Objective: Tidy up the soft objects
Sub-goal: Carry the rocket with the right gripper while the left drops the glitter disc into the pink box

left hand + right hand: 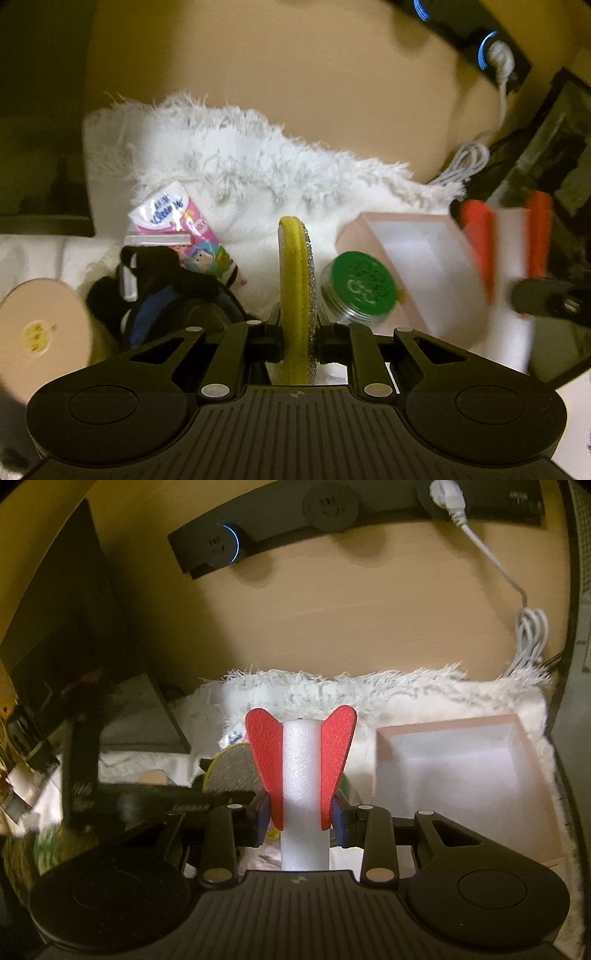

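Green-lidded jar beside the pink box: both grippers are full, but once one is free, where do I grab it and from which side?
The green-lidded jar lies tipped, lid facing the left wrist camera, clear glass body behind. Grip across the lid's rim, coming from above on the camera side. The pink box crowds its right, and the sponge held in the left gripper stands on its left.

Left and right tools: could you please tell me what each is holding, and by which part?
The left tool pinches a yellow scouring pad by its flat faces; the right tool clamps a white foam tube across its middle.
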The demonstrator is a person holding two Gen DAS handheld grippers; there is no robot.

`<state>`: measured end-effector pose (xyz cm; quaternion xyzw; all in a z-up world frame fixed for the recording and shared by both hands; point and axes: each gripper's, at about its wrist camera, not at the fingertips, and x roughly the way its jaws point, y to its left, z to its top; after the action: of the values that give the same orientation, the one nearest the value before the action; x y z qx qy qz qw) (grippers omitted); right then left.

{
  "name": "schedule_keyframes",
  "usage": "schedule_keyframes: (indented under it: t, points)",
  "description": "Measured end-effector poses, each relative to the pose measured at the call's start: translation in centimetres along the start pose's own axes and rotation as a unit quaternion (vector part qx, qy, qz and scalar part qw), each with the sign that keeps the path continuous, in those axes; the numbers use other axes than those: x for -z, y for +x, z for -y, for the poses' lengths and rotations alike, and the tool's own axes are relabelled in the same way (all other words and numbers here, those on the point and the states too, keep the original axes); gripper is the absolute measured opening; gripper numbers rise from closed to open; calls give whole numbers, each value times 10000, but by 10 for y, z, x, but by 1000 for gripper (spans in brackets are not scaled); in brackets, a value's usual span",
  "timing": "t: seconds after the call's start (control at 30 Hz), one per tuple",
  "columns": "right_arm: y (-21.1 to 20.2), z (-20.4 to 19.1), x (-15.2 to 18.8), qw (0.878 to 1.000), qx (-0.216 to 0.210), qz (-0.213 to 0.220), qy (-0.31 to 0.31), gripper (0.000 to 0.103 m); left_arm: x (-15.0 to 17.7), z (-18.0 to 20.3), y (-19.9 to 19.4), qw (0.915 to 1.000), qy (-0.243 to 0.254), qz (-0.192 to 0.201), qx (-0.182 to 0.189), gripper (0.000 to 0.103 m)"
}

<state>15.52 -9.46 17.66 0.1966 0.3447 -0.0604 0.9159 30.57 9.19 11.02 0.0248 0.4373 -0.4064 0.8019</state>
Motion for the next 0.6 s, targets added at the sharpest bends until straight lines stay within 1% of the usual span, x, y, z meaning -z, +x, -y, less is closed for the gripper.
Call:
schedule_keyframes:
  t: [0.07,0.2,0.33,0.4,0.47,0.53,0.6]
  points:
    - [6,0,-6,9997,-178,-91,145,33,1,0,-17,9999,-41,135,-19,17]
    - [28,-13,-28,9980,-483,-296,281,33,-2,1,-53,9987,-155,477,-51,17]
    - [43,-29,-52,9959,-761,-364,323,33,-10,5,-85,9964,-234,812,-76,17]
    - [41,-36,-62,9961,-815,-268,184,33,-17,8,-95,9952,-315,927,-12,17]
    - [31,-40,-73,9967,-807,-90,-19,33,-24,16,-98,9941,-393,997,163,17]
    - [17,-37,-82,9970,-756,99,-151,33,-30,30,-94,9934,-397,1011,362,17]
    - [-1,-25,-89,9978,-562,264,-226,33,-36,50,-82,9928,-312,972,622,18]
